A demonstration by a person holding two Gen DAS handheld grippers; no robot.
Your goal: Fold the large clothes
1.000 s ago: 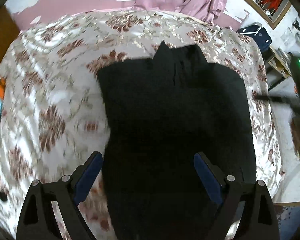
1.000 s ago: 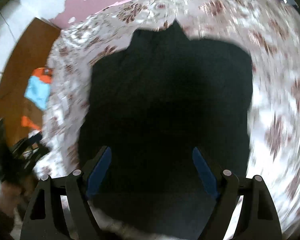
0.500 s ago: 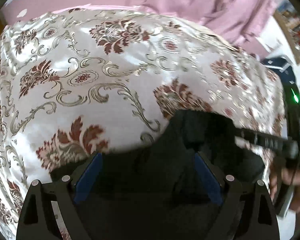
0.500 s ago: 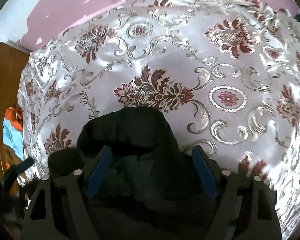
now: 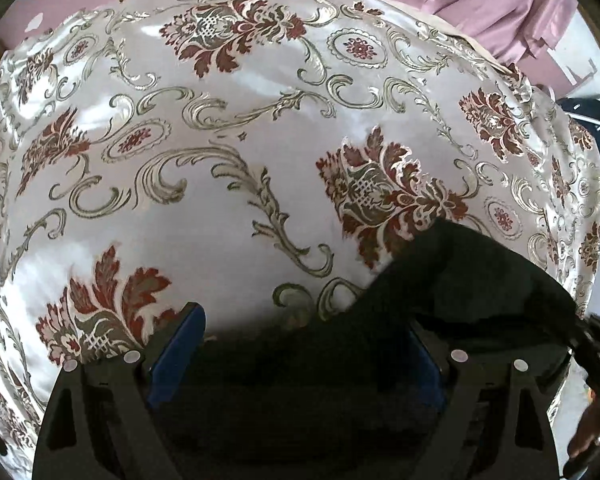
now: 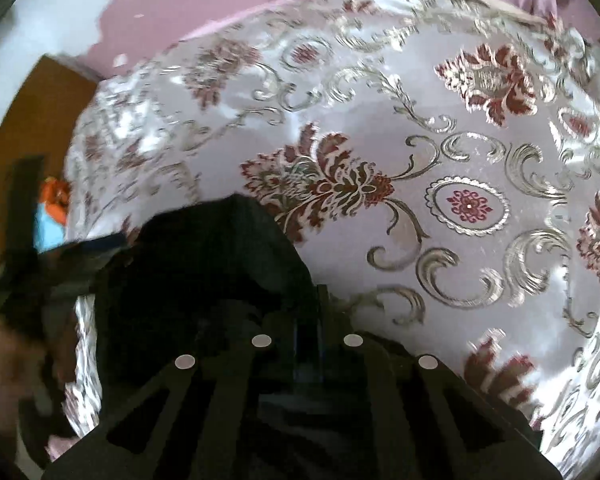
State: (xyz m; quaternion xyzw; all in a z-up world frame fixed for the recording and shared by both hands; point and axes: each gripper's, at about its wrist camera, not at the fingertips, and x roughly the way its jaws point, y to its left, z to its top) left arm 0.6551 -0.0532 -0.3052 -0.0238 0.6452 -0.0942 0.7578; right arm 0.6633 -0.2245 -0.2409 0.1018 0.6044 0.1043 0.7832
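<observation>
Bunching black garment [image 6: 204, 280] on glossy brocade [image 6: 440, 240]

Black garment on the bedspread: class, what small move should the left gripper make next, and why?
Probably close the left gripper on the black garment. The right gripper looks already shut on the cloth, while the left one stands open with dark fabric between its fingers, low over the bedspread. Both need a hold before any fold.
</observation>
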